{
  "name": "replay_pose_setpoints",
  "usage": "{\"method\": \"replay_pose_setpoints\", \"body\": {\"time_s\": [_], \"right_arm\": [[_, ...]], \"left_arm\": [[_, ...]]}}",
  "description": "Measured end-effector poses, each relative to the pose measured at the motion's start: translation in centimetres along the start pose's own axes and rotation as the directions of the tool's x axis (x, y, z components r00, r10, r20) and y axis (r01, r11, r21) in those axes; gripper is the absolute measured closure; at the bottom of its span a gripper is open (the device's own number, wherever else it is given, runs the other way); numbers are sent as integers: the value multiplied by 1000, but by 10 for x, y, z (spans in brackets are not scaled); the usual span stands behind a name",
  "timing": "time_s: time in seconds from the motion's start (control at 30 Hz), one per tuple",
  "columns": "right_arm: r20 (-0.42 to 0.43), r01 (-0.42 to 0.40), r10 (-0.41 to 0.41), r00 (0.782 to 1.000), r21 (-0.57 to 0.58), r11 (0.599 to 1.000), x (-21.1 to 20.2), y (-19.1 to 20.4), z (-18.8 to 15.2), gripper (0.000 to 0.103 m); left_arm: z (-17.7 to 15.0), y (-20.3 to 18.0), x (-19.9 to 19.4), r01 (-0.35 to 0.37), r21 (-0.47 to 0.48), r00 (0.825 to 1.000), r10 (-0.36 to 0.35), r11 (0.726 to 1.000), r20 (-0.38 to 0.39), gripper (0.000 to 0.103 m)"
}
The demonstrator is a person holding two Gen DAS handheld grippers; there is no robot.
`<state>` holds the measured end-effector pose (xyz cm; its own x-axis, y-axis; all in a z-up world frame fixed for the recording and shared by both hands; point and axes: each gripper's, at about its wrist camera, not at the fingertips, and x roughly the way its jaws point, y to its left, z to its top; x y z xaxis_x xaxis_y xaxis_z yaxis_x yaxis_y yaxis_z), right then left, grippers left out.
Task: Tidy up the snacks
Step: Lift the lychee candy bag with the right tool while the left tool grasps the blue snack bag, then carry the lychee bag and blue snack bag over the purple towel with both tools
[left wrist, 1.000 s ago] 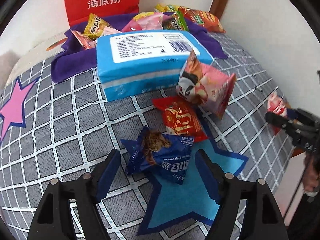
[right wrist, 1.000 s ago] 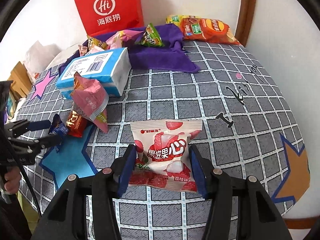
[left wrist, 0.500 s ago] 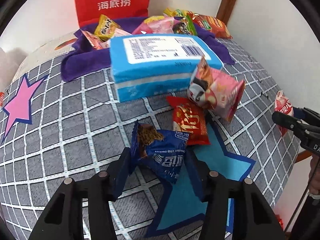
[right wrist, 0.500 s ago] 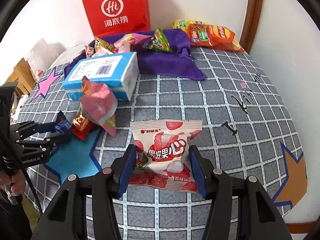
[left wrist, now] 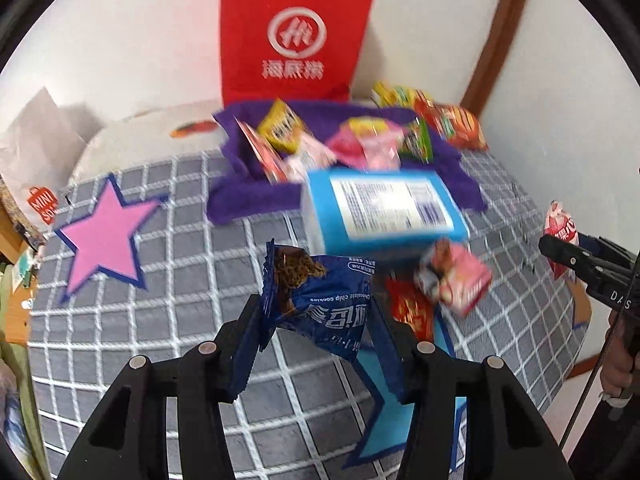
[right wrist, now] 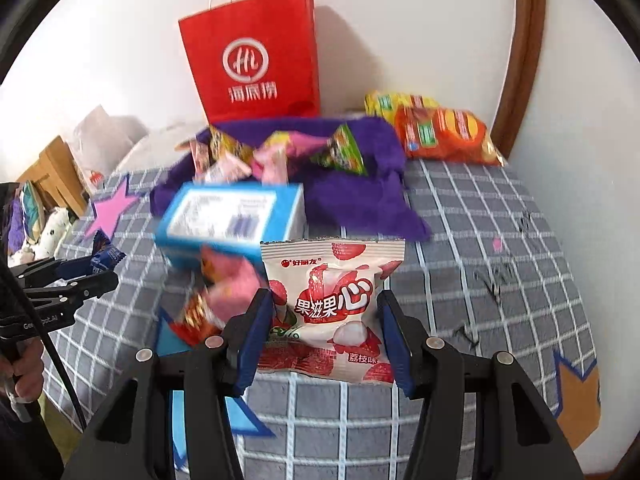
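My left gripper (left wrist: 316, 320) is shut on a dark blue chocolate chip cookie packet (left wrist: 324, 300) and holds it above the checked bedspread (left wrist: 160, 280). My right gripper (right wrist: 326, 320) is shut on a white and red lychee gummy packet (right wrist: 332, 300), also lifted off the cover. Each gripper shows in the other's view: the left gripper (right wrist: 76, 276) with its blue packet at the left, the right gripper (left wrist: 576, 260) with its red and white packet at the right. A pink panda packet (left wrist: 456, 280) and a small red packet (left wrist: 412, 312) lie on the cover.
A blue tissue pack (left wrist: 384, 208) lies mid-bed. Behind it a purple cloth (left wrist: 256, 200) carries several snack packets. A red paper bag (left wrist: 296, 40) stands against the wall, with orange and yellow chip bags (right wrist: 440, 132) at the back right. A person's hand (right wrist: 20, 364) grips the left handle.
The left jaws closed on the blue cookie packet and lifted it off the cover. The right gripper rose with the lychee packet. Both views tilted up toward the red bag.
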<state>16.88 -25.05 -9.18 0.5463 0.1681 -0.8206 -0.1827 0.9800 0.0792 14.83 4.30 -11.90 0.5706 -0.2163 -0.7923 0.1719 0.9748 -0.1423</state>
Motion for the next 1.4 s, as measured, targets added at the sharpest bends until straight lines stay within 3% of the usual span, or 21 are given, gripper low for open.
{"method": "replay_pose_setpoints", "body": {"time_s": [0.33,0.83,1.03,1.23,1.4], "right_arm": [[75,-28,28,997,-10,1000,0,12,64,50],[92,-73,74,993,-12,997,57,23,164,50],[101,-111,111,989,-9,994,81,30,187,50],[132,-148,147,980,-3,989,98,35,195,50],[90,-127,128,988,-10,992,118,35,192,50]], "left_arm": [[65,20,-6,-23,-25,997,25,999,78,53],[152,26,36,4,-32,995,-1,999,102,53],[170,26,60,12,-39,996,-8,999,93,53],[168,34,85,26,-57,997,-22,998,70,53],[166,44,98,21,-74,999,-18,997,44,53]]}}
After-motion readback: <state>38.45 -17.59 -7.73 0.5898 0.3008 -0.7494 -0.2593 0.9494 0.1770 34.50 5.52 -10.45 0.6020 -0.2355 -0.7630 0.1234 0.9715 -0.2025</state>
